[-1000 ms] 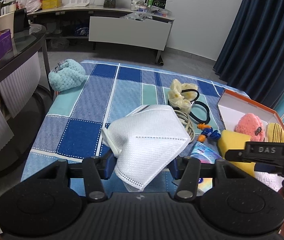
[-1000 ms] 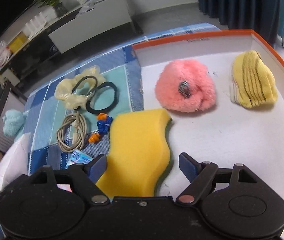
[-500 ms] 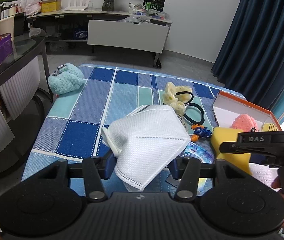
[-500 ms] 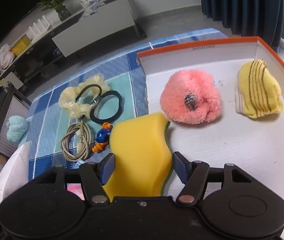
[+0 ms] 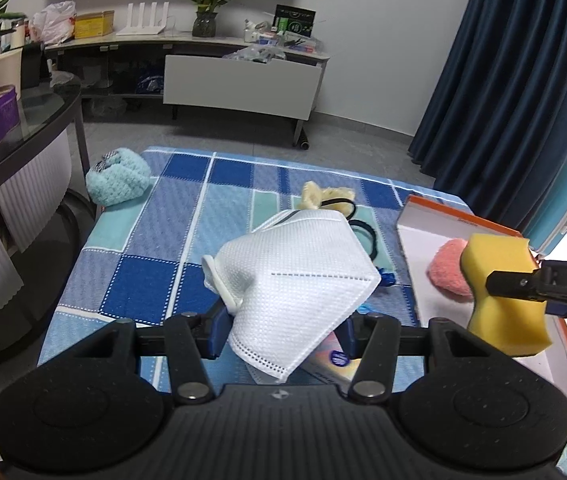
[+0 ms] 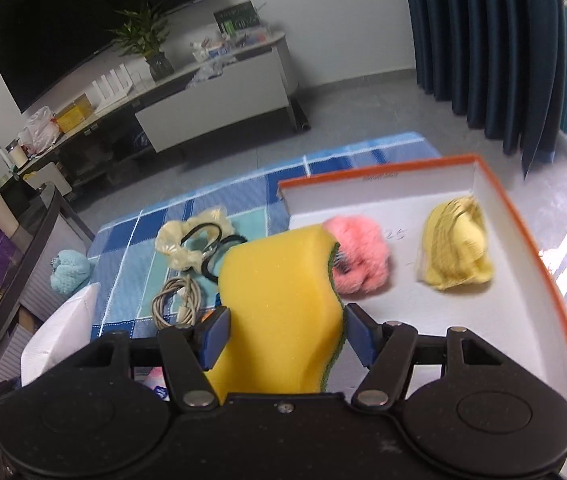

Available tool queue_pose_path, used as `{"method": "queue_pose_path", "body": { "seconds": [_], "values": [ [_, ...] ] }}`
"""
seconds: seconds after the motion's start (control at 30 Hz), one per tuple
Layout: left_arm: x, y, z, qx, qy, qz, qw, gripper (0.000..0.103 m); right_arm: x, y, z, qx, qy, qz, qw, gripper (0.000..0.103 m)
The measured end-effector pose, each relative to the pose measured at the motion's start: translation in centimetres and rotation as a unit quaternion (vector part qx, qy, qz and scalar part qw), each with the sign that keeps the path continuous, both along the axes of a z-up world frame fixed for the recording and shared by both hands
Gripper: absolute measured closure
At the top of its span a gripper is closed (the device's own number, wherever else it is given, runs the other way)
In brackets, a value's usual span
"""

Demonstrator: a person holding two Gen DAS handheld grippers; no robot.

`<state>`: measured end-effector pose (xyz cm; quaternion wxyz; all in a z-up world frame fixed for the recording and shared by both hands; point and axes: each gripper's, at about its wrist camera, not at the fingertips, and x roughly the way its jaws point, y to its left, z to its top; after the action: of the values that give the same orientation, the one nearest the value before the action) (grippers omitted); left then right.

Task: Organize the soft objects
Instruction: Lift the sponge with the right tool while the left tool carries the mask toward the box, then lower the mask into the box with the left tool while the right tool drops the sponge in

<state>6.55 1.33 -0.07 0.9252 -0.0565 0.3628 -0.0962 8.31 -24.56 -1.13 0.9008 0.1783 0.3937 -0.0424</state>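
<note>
On the far left edge of the desk [image 5: 135, 264], which is covered in a blue, teal and white checked cloth with a woven grain, sits a pale aqua crocheted ball [image 5: 117, 176], lumpy and yarn-stitched. Next comes the white face mask [image 5: 295, 280], a folded cup-shaped respirator of fine dimpled fabric with a stitched seam across its middle and a perforated lower hem; a pale elastic loop curls at its left corner. The left tongs [image 5: 283, 334] are clamped on its lower part, blue pads pressing both sides, holding it up off the cloth.

Behind the mask lie a cream crinkled scrunchie [image 6: 187, 240], thin black hair ties [image 6: 219, 254] and a coiled beige cable [image 6: 177, 298], all flat on the cloth.

Further right, the yellow sponge [image 6: 279, 312] is a thick wavy-edged foam block with a grainy face and a thin green scouring layer along its right side. The right tongs [image 6: 283, 336] pinch it at its narrow waist, and it hangs lifted above the near left corner of the tray [image 6: 499, 184].

That tray is a shallow box lid, white inside with an orange rim. On its floor rest a fluffy pink puff [image 6: 359, 260] and, farthest right, a folded yellow ribbed cloth [image 6: 457, 252], slightly blurred.
</note>
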Motion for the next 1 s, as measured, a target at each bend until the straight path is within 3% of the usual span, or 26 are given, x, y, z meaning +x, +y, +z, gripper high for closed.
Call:
{"method": "queue_pose_path", "body": {
  "seconds": [0.33,1.0],
  "values": [
    [-1.2,-2.4,0.5,-0.007,-0.003,-0.025,0.9997,0.050,-2.6,-2.3,2.0,-0.023,-0.023,-0.015,0.999,0.028],
    [-2.4,-8.7,1.4,-0.011,-0.010,-0.101,0.9948,0.050,-6.2,-6.6,3.1,-0.048,-0.035,-0.060,0.996,0.028]
  ]
}}
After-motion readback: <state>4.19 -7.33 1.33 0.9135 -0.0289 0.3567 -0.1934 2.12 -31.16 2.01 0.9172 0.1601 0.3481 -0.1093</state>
